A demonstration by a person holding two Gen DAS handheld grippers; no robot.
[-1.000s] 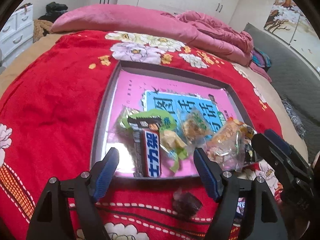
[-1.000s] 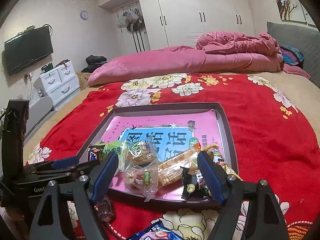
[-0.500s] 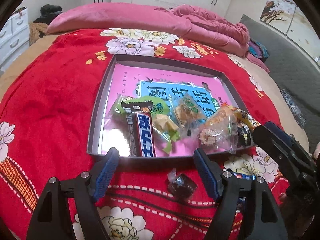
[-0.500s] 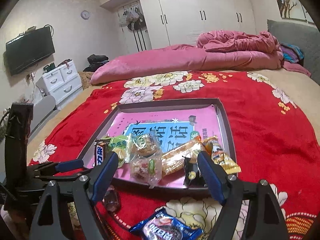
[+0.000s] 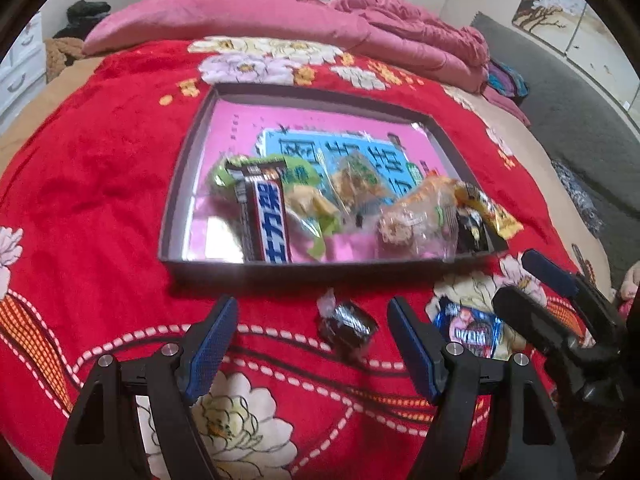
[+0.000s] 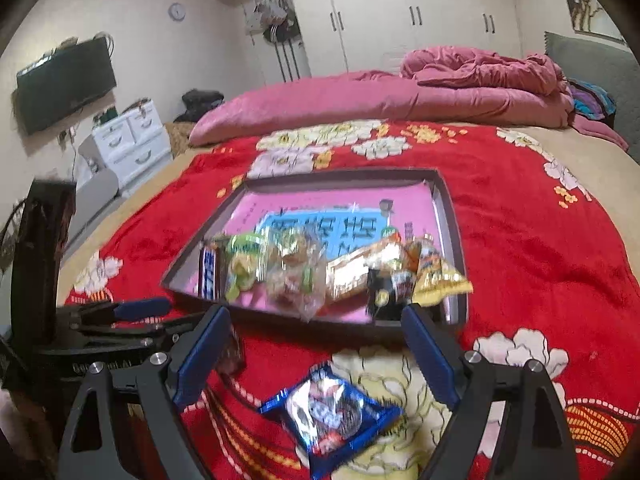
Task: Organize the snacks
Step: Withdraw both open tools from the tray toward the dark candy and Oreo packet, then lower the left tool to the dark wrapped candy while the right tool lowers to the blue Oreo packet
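Note:
A shallow grey tray [image 5: 176,184] with a pink and blue lining lies on the red flowered blanket and holds several wrapped snacks, among them a Snickers bar [image 5: 268,220]. The tray also shows in the right wrist view [image 6: 454,240]. A small dark wrapped candy [image 5: 348,326] lies on the blanket in front of the tray, between the open fingers of my left gripper [image 5: 312,344]. A blue Oreo packet [image 6: 330,410] lies on the blanket just ahead of my open, empty right gripper [image 6: 316,348]; the packet also shows in the left wrist view [image 5: 470,330].
A pink pillow and crumpled pink quilt [image 6: 460,84] lie at the far end of the bed. White drawers [image 6: 132,140] and a wall television [image 6: 64,84] stand to the left. The right gripper shows in the left wrist view [image 5: 560,308] at the right.
Both grippers have pulled back from the tray toward the near side of the bed. The dark candy and the blue packet now sit in front of the fingers.

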